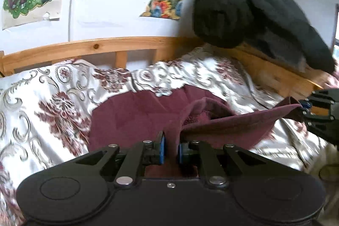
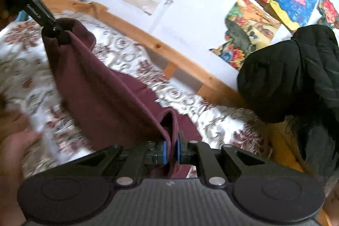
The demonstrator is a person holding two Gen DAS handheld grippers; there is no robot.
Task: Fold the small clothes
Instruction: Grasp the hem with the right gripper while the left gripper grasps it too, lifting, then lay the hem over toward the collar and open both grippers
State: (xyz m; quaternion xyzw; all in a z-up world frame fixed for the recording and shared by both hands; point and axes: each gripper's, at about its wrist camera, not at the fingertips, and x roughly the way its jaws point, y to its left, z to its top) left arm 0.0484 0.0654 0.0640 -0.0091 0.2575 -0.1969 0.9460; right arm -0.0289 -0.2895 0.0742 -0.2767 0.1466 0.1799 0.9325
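While both tools pinch the dark red cloth point(image 1: 131, 118), it hangs stretched between them above the bed point(image 1: 48, 99). The left tool point(image 1: 171, 148) has its blue pads pressed together on a bunched edge of the cloth, and the right tool point(image 2: 171, 149) is pressed together in the same way on another edge. In the left wrist view the right tool point(image 1: 305, 108) shows at the far right, holding a corner of the cloth that is lifted off the bed. The far part of the cloth lies on the flowered bed cover, near the wooden bed rail point(image 1: 106, 43).

I judge the cloth to be light and very soft: it sags and wrinkles between the two grips and keeps no shape by itself. It looks a little fuzzy, so it should not slip easily from the pads. For a clean fold, the best places to hold seem to be the corners or the hem, with the edge kept tight between the tools. A black jacket point(image 1: 254, 14) lies well apart on the bed frame.
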